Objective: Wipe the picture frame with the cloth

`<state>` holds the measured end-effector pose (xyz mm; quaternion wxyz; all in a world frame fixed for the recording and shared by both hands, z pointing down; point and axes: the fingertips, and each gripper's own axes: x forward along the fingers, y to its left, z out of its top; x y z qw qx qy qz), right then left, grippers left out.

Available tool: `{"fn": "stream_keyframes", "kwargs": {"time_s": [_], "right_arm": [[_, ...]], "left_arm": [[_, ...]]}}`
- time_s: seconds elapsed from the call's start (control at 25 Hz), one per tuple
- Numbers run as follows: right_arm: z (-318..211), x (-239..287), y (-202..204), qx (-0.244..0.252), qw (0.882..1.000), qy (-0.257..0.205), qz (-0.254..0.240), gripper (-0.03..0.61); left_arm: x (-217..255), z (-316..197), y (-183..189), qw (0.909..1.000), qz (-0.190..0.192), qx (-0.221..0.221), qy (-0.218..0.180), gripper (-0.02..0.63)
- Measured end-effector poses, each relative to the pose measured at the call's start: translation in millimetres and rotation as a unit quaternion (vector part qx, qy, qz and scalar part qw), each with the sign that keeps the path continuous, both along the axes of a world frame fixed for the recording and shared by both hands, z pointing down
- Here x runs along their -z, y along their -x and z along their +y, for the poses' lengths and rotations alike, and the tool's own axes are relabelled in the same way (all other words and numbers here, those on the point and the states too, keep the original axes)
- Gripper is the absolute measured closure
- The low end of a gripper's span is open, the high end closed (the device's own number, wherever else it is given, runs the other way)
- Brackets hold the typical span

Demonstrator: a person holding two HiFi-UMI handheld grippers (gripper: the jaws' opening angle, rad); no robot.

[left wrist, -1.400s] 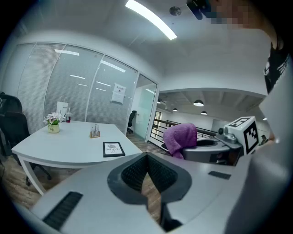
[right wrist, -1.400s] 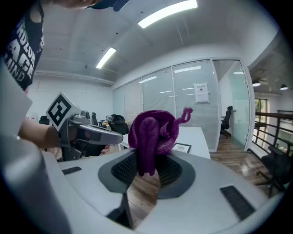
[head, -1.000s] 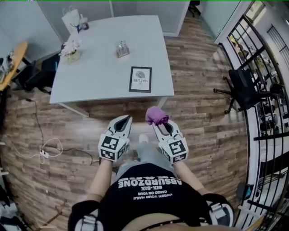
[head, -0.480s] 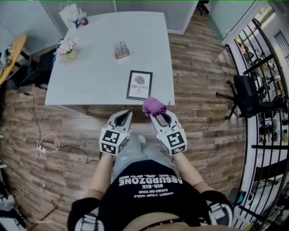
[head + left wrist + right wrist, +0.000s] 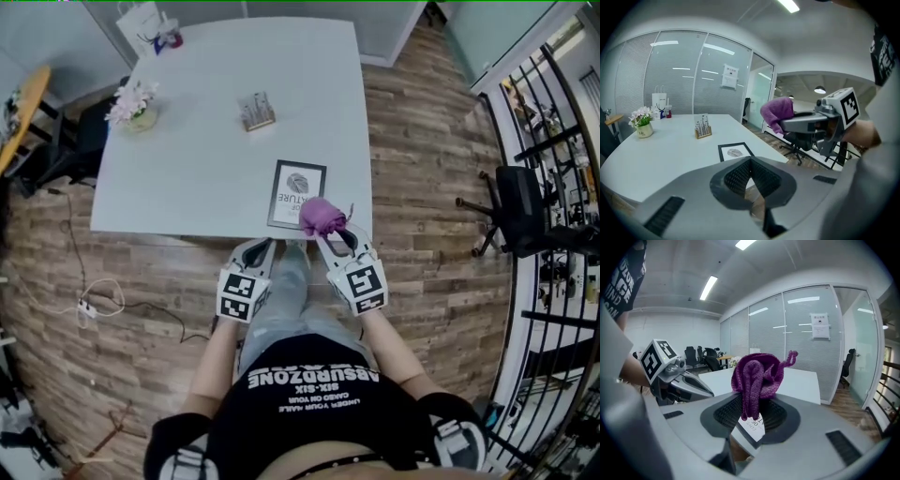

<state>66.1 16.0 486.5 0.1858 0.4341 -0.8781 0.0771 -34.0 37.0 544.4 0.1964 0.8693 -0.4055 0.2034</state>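
My right gripper (image 5: pixel 330 234) is clamped on the bunched purple cloth (image 5: pixel 322 216). The cloth sits over the near right corner of the frame (image 5: pixel 296 190) and hides that corner in the head view. The frame lies flat by the front edge of the table (image 5: pixel 206 159). In the right gripper view only a sliver of its print shows beneath the cloth. My left gripper (image 5: pixel 257 251) has its jaws together, empty, just short of the table's edge.
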Motion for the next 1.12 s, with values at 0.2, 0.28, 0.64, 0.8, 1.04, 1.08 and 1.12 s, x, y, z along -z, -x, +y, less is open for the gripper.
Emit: {"fn": "stream_keyframes", "kwargs": {"time_s": [0.2,0.28,0.64,0.8,1.04,1.08,1.12], "right_arm": [[-55.0,-23.7,10.7,0.025,0.998,0.001,0.051,0.465],[-74.5,-36.3,15.3,0.035,0.996,0.0,0.078,0.465],[-145.3,-69.5,20.9,0.067,0.981,-0.015,0.179,0.465],[-168.7,-102.2,23.2,0.095,0.965,-0.013,0.244,0.465],[-192.1,-151.2,28.8,0.146,0.925,-0.007,0.35,0.465],[-195.1,-156.0,28.9,0.152,0.916,-0.009,0.37,0.465],[-197.4,-160.4,29.0,0.158,0.906,-0.013,0.392,0.465]], "left_arm": [[-37.3,-33.4,-2.4,0.9995,-0.018,0.003,0.026,0.598],[-52.2,-42.3,-2.3,0.9989,-0.024,0.0,0.04,0.598],[-110.1,-75.1,-5.1,0.9927,-0.069,-0.029,0.094,0.598],[-125.1,-76.4,-5.3,0.9894,-0.081,-0.036,0.114,0.598],[-136.9,-75.3,-5.6,0.9859,-0.09,-0.037,0.136,0.598],[-137.9,-75.7,-4.4,0.9855,-0.091,-0.037,0.139,0.598],[-138.6,-75.9,-3.1,0.9853,-0.09,-0.037,0.14,0.598]]}}
